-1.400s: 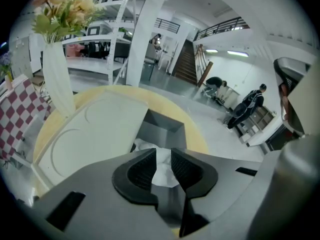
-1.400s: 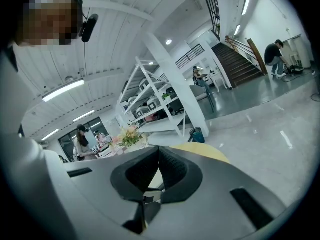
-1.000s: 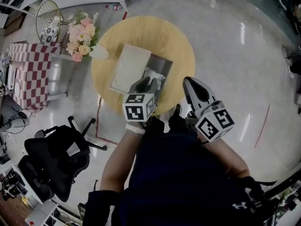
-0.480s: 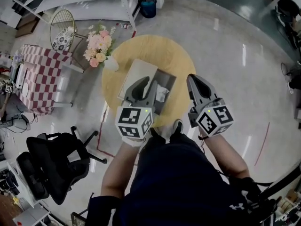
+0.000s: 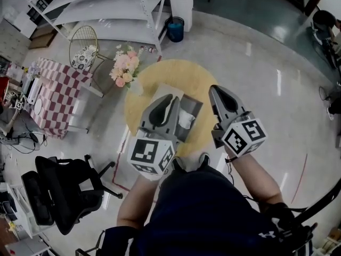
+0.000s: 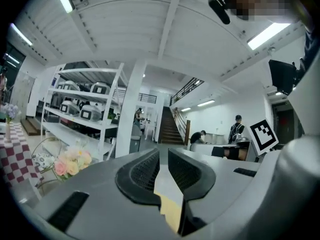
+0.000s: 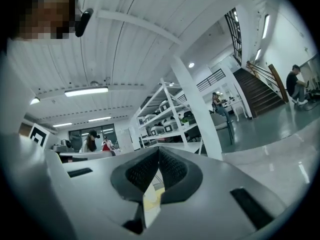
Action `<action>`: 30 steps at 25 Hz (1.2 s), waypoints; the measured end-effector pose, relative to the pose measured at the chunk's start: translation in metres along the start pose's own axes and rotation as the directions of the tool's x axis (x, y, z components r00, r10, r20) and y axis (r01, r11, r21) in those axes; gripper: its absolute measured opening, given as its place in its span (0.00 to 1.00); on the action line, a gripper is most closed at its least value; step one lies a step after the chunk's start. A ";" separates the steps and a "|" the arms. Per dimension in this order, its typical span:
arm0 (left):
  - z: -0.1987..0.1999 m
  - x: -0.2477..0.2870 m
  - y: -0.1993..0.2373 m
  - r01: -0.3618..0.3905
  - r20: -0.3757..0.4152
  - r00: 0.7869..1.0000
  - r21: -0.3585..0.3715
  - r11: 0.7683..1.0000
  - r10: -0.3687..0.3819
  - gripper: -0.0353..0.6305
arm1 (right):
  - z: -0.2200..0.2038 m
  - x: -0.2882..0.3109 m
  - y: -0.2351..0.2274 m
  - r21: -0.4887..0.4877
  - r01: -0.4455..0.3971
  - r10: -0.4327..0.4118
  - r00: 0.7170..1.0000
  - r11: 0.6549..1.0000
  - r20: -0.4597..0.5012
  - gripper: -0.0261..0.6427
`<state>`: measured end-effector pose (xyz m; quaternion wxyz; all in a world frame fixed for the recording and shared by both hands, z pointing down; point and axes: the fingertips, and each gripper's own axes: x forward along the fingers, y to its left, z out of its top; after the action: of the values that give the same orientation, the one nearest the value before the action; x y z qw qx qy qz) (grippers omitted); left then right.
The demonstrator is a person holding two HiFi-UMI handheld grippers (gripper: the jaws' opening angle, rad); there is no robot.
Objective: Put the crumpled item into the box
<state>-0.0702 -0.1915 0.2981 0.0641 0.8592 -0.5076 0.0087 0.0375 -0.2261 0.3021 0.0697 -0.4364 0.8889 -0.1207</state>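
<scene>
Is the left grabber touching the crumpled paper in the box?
Apart. In the left gripper view the left gripper faces the room, jaws empty; the head view shows the crumpled paper lying in the box.

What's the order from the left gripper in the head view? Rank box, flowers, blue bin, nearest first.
1. The box, beside the left gripper on the table.
2. The flowers, at the table's left edge.
3. The blue bin, beyond the table.
</scene>
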 end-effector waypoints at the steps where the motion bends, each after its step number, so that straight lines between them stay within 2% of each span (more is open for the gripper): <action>1: 0.007 -0.004 -0.004 0.006 0.020 1.000 0.010 1.000 -0.006 0.15 | 0.005 0.000 0.005 0.006 -0.009 0.009 1.000 1.000 0.008 0.05; 5: 0.033 -0.017 -0.013 0.018 0.097 0.995 0.030 0.999 -0.021 0.09 | 0.031 -0.002 0.024 0.004 -0.044 0.044 0.997 0.999 0.061 0.05; 9: 0.054 -0.028 -0.013 -0.005 0.165 0.986 0.032 0.999 0.000 0.08 | 0.051 -0.008 0.041 -0.031 -0.074 0.077 0.991 0.997 0.111 0.05; 15: 0.065 -0.034 -0.021 -0.016 0.210 0.978 0.076 0.997 0.000 0.08 | 0.062 -0.014 0.054 -0.092 -0.088 0.101 0.983 0.992 0.153 0.05; 24: 0.073 -0.027 -0.013 -0.045 0.244 0.970 0.083 0.996 0.023 0.08 | 0.065 -0.011 0.067 -0.201 -0.100 0.133 0.978 0.974 0.158 0.05; 30: 0.057 -0.016 -0.013 -0.027 0.201 0.979 0.059 0.998 0.015 0.08 | 0.051 -0.007 0.054 -0.192 -0.080 0.104 0.987 0.978 0.121 0.05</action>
<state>-0.0696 -0.1779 0.2395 -0.0141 0.8518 -0.5201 -0.0615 0.0127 -0.1965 0.2385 0.0921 -0.4063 0.9091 -0.0047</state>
